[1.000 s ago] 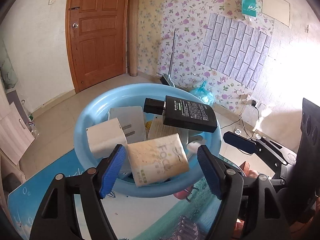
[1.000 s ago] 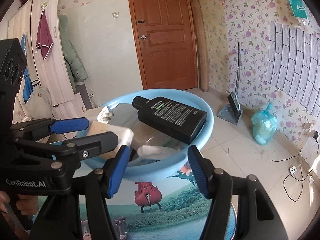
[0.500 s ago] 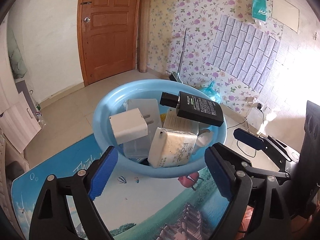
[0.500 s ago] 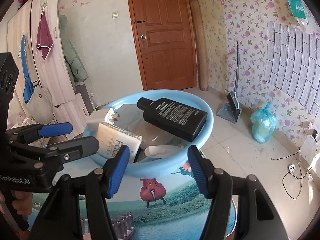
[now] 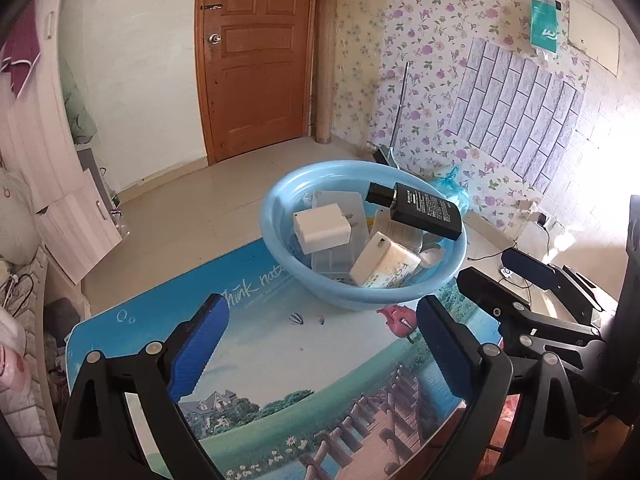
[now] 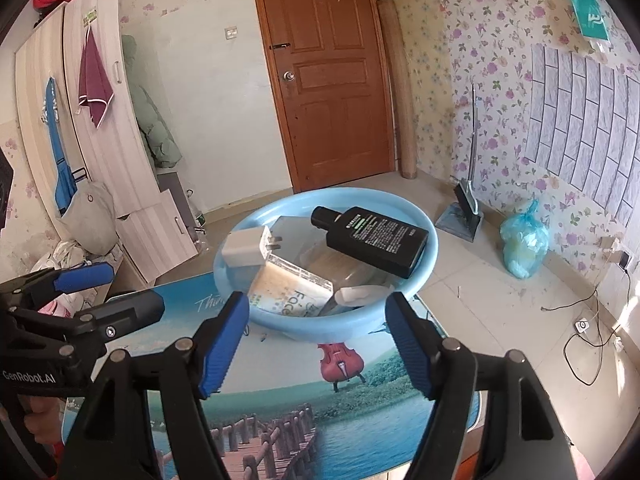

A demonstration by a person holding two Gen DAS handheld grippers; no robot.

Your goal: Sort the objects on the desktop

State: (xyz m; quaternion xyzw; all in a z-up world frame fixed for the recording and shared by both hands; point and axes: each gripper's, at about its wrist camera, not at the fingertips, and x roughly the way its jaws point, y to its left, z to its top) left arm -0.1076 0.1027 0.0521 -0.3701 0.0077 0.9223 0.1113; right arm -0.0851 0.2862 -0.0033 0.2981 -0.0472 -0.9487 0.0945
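Several things lie heaped in the blue basin [image 5: 362, 292] at the tabletop's [image 5: 280, 364] far edge: a black bottle [image 5: 418, 210] across the top, long axis running left to right, a white charger [image 5: 322, 229] left of it. Both tools, left tool [image 5: 318, 350] and right tool [image 6: 318, 346], gape wide and empty, just short of the basin, about equally near

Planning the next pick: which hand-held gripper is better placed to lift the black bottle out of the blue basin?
Probably the right hand-held gripper: open, nearer the blue plastic basin, with the black rectangular bottle just ahead.
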